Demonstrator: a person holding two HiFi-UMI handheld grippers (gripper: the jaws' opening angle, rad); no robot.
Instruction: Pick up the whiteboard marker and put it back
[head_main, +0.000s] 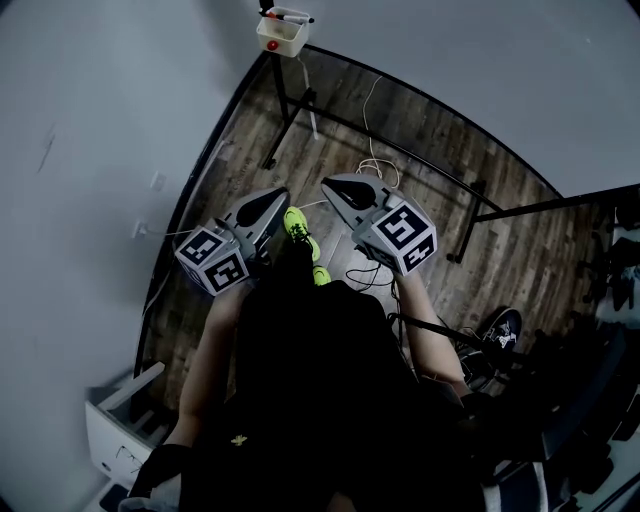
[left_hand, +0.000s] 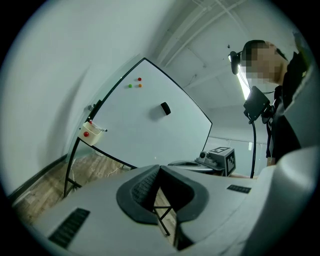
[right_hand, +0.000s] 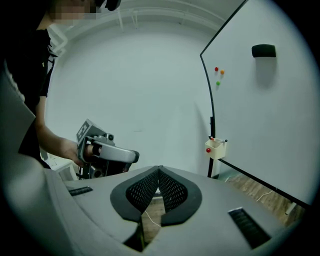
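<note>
Ahead, the whiteboard marker (head_main: 290, 17) lies across its white holder (head_main: 281, 40), 1 end overhanging rightward. Open wood floor (head_main: 420, 140) separates it from the left gripper (left_hand: 160, 169) and right gripper (right_hand: 159, 170), both closed and empty.

Head view: looks steeply down from overhead onto the wooden floor (head_main: 400, 150). Left and right gripper views: each faces roughly level along its own jaws toward the whiteboard (left_hand: 150, 120), apparently from well apart. All three views share the tray (head_main: 281, 33) at the whiteboard's lower corner.

Black-and-white squared cubes (head_main: 212, 262); neon-yellow shoes (head_main: 297, 225); brown plank floor (head_main: 420, 140); white box (head_main: 281, 36), red dot (head_main: 272, 45)
</note>
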